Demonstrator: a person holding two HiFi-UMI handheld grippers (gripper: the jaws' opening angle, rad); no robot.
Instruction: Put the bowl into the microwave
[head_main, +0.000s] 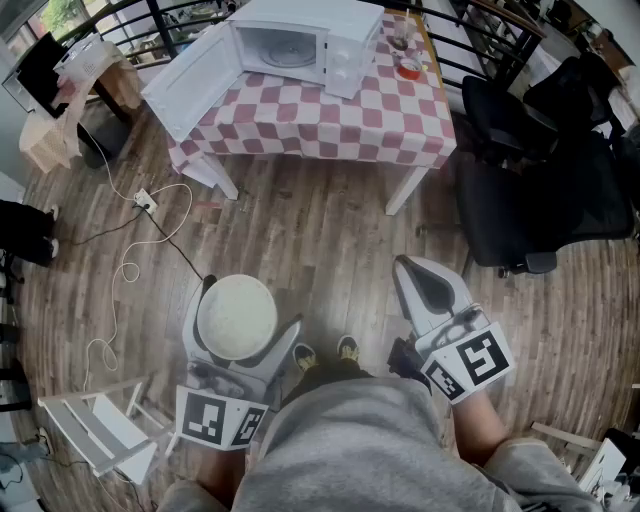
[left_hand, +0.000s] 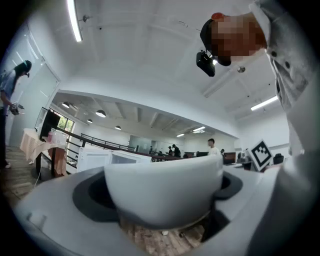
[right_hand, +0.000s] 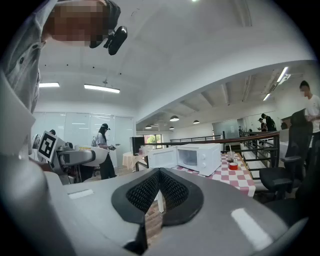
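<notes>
white bowl (head_main: 237, 318) between the fingers of the left gripper (head_main: 250, 300): grips it rim-up, a dark pad (left_hand: 90, 197) pressed to each side of its wall, jaws spread wide around it. sits upright in that hold, cream inside, above the wood floor (head_main: 330, 220). points about level, tips forward and away from the body, cube (head_main: 215, 418) at the near end against the grey shirt (head_main: 350, 440). carried low and close in, to the left of the shoes (head_main: 347, 347).

right gripper (head_main: 408, 268) alongside, well apart from the left fingers, on the other side of the shoes. fingers clenched, mesh pads (right_hand: 175, 192) pressed together at the tip. tilts a little nose-down, tips forward too, its own cube nearest the body.

far ahead of both sets of fingertips: white microwave (head_main: 300, 40) on a table (head_main: 410, 185) under a red-and-white check cloth (head_main: 330, 125), door (head_main: 190, 80) swung wide open toward the left fingers' side, cavity facing the grippers. roughly in line with the right fingers, on the same cloth just beside the microwave, a small red thing (head_main: 408, 68), too small to name. off to the outer side of the right fingers, black chairs (head_main: 540, 200). off to the outer side of the left fingers, a white cable (head_main: 130, 270) looping over the boards.
</notes>
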